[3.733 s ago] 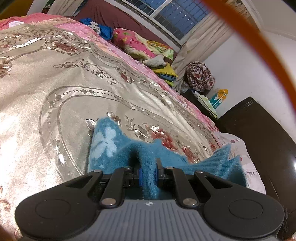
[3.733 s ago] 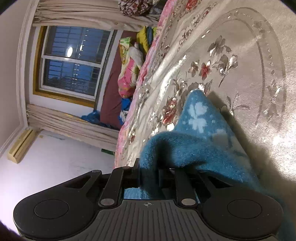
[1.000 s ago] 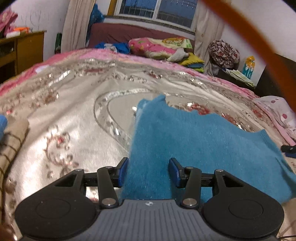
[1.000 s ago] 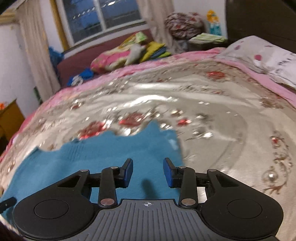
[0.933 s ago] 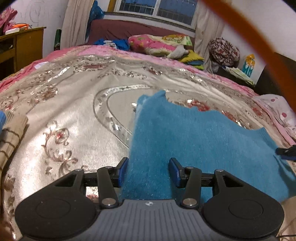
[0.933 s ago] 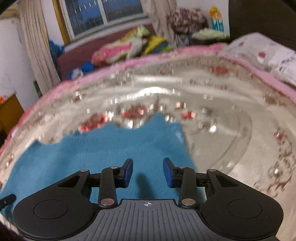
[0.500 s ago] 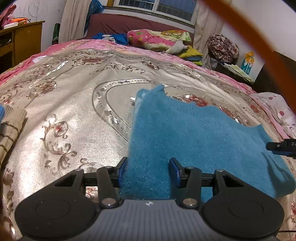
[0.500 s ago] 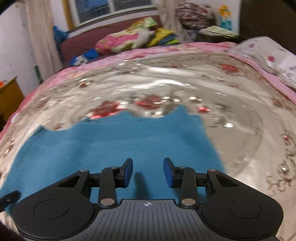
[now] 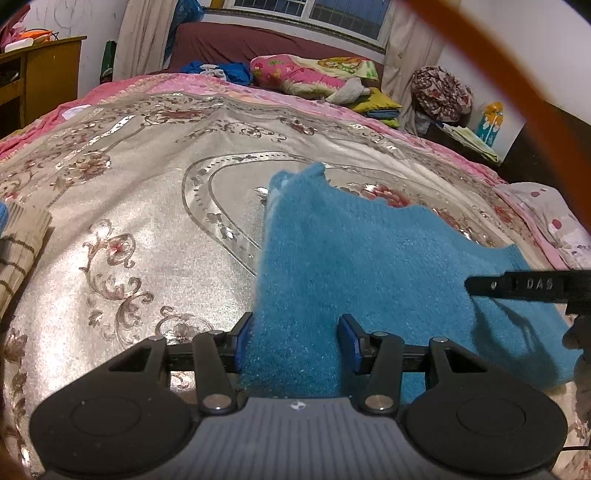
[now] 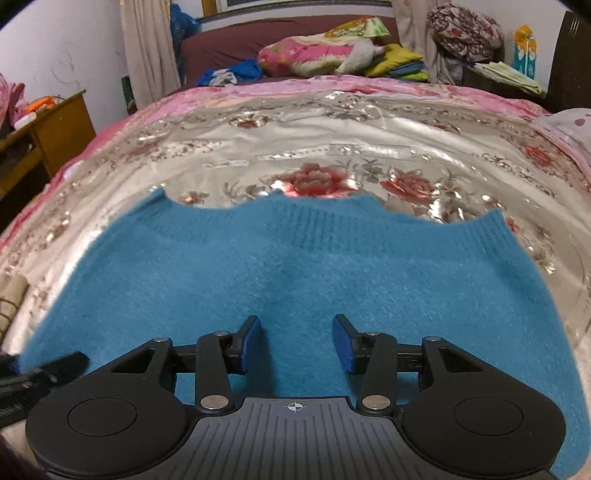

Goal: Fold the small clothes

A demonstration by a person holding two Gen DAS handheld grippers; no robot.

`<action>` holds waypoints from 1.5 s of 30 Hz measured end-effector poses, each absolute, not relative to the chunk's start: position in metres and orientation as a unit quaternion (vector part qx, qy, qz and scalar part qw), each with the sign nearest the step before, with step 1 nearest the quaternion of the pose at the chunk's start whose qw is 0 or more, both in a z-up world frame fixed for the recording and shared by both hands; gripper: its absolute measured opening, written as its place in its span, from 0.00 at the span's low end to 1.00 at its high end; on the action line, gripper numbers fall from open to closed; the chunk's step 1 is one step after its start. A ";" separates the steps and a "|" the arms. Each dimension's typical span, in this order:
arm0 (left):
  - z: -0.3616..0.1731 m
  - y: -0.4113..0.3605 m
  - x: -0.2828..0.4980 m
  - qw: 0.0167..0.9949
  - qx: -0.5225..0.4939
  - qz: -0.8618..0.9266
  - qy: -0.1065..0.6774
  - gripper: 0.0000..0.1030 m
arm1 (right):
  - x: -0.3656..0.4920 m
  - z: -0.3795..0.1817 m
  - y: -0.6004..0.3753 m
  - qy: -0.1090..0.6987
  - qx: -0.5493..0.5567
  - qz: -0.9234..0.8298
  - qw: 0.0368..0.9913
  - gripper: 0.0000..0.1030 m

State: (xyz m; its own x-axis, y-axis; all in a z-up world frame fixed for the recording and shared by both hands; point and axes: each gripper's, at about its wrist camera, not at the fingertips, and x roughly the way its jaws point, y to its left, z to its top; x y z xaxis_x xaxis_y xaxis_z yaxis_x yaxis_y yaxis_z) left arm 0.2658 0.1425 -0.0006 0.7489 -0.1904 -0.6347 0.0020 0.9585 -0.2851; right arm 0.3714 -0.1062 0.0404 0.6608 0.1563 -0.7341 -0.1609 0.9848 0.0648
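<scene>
**Blue garment lies spread on the bed, both grippers open**

The blue knitted garment (image 10: pixel 295 266) lies flat on the silver floral bedspread (image 10: pixel 332 140). The right gripper (image 10: pixel 296 341) hovers over the garment's near part with its jaws apart, holding nothing. The left gripper (image 9: pixel 294 341) stands at the garment's left edge, jaws likewise apart, the cloth showing between them. A striped beige cloth (image 9: pixel 18 251) lies to the left.

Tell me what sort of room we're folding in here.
Most likely a bedroom: the blue sweater lies on a bed's floral bedspread, with a pink pillow and a curtained window behind.
</scene>
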 end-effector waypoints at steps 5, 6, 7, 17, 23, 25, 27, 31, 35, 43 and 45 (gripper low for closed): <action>0.000 0.143 0.265 0.925 -0.137 -0.053 0.351 0.52 | 0.372 0.053 -0.088 0.393 -0.006 0.111 0.913 0.41; 0.000 0.143 0.265 0.925 -0.137 -0.054 0.351 0.52 | 0.373 0.053 -0.083 0.393 -0.007 0.116 0.912 0.41; 0.000 0.144 0.265 0.925 -0.137 -0.055 0.351 0.52 | 0.373 0.053 -0.078 0.394 -0.007 0.122 0.911 0.41; -0.001 0.150 0.261 0.922 -0.145 -0.065 0.353 0.53 | 0.385 0.035 -0.037 0.435 -0.032 0.154 0.887 0.49; -0.002 0.158 0.256 0.919 -0.165 -0.074 0.351 0.54 | 0.394 0.042 -0.024 0.433 -0.027 0.161 0.886 0.49; -0.002 0.159 0.254 0.918 -0.166 -0.075 0.351 0.54 | 0.400 0.045 -0.019 0.436 -0.016 0.167 0.884 0.49; -0.003 0.160 0.254 0.918 -0.167 -0.077 0.352 0.55 | 0.409 0.046 -0.010 0.444 -0.003 0.173 0.879 0.50; -0.006 0.163 0.255 0.914 -0.174 -0.081 0.357 0.58 | 0.425 0.045 0.014 0.457 0.015 0.181 0.871 0.52; -0.008 0.167 0.256 0.911 -0.183 -0.084 0.359 0.58 | 0.439 0.041 0.034 0.471 0.017 0.171 0.865 0.55; -0.009 0.167 0.257 0.911 -0.183 -0.086 0.360 0.59 | 0.447 0.052 0.048 0.464 0.002 0.177 0.868 0.61; -0.009 0.167 0.257 0.911 -0.182 -0.087 0.360 0.59 | 0.447 0.050 0.053 0.470 -0.010 0.178 0.865 0.61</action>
